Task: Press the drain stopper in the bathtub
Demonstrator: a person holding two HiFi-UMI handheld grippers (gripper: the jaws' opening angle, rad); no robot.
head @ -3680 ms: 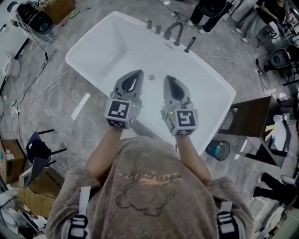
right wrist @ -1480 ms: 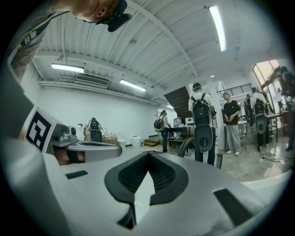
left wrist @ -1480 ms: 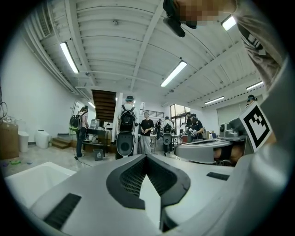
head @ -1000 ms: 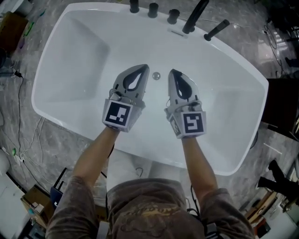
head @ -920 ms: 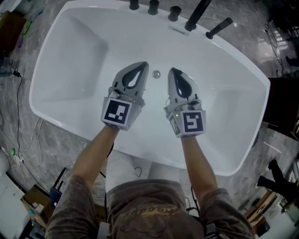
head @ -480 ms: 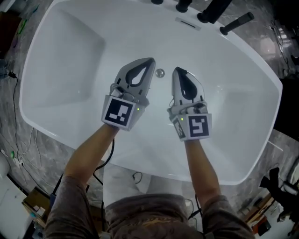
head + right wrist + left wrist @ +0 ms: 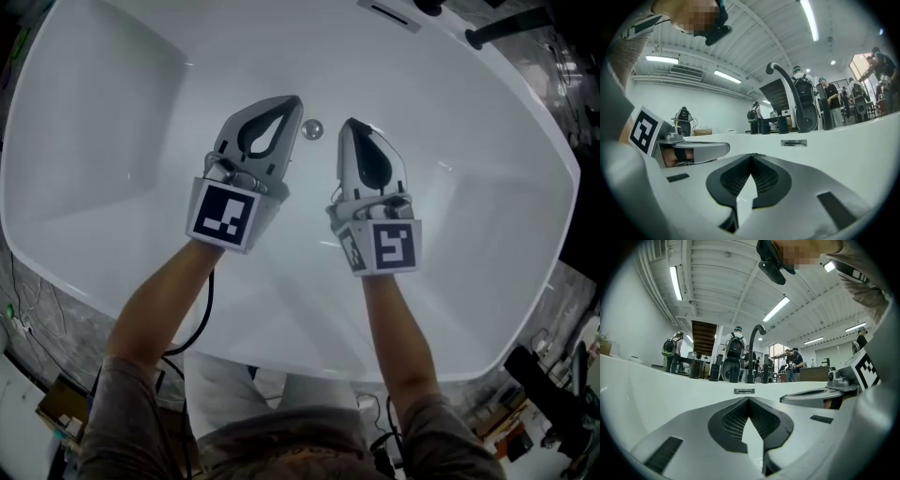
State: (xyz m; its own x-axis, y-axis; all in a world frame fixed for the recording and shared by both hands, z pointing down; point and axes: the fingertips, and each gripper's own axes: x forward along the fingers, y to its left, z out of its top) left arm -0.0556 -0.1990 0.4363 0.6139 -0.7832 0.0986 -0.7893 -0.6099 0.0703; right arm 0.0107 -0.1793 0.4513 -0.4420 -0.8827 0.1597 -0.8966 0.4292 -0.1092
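Head view: round silver drain stopper [image 7: 312,129] between clenched left tongs [image 7: 294,102], clenched right tongs [image 7: 346,124].

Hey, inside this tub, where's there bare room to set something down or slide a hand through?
Two bare patches of bathtub floor: the left end, between the left gripper and the tub's left wall, and the right end, between the right gripper and the right wall. The middle is crowded: both grippers flank the drain stopper, close beside it.
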